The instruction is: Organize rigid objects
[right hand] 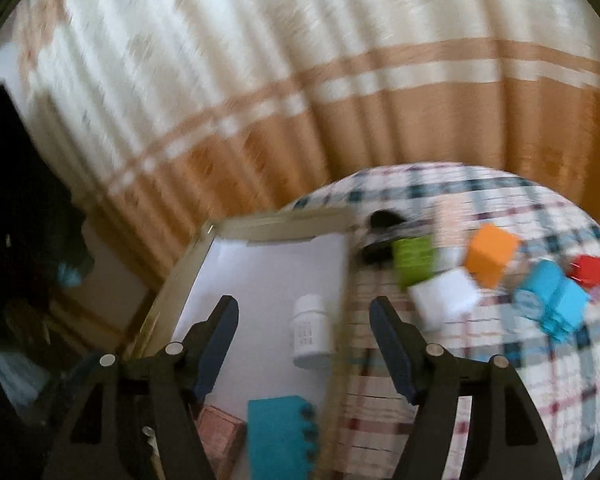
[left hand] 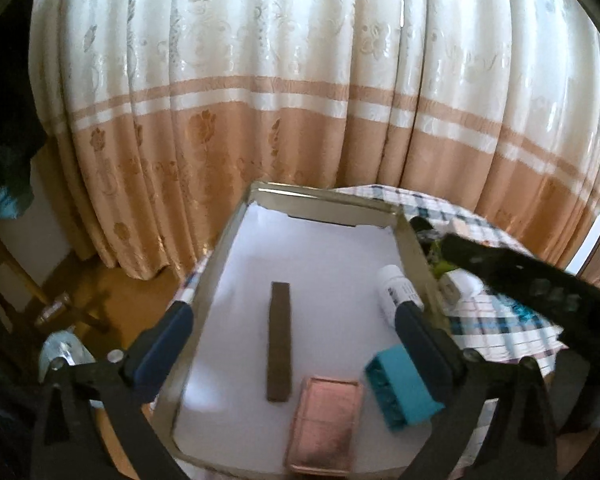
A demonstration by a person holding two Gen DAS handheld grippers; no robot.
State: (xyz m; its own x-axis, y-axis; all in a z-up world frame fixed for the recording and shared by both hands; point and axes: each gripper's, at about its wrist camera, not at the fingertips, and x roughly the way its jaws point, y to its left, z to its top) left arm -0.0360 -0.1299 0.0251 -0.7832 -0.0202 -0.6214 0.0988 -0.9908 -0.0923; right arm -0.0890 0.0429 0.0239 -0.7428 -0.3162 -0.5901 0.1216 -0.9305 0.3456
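Note:
A metal tray [left hand: 220, 248] lined with white paper holds a dark brown bar [left hand: 279, 342], a pink flat case [left hand: 326, 424], a teal studded block [left hand: 400, 384] and a white bottle [left hand: 396, 288]. My left gripper [left hand: 292, 320] is open and empty above the tray. My right gripper [right hand: 302, 320] is open and empty above the tray's right rim [right hand: 342, 280], over the white bottle [right hand: 310, 332]. The teal block [right hand: 280, 436] and pink case [right hand: 220, 436] lie near it. The right wrist view is blurred.
On the plaid tablecloth [right hand: 500, 380] right of the tray lie green [right hand: 414, 258], orange [right hand: 492, 254], white [right hand: 446, 296], red [right hand: 588, 272] and blue [right hand: 556, 300] blocks and a dark object [right hand: 384, 220]. A curtain [left hand: 300, 80] hangs behind. The right gripper's dark body [left hand: 532, 276] crosses the left wrist view.

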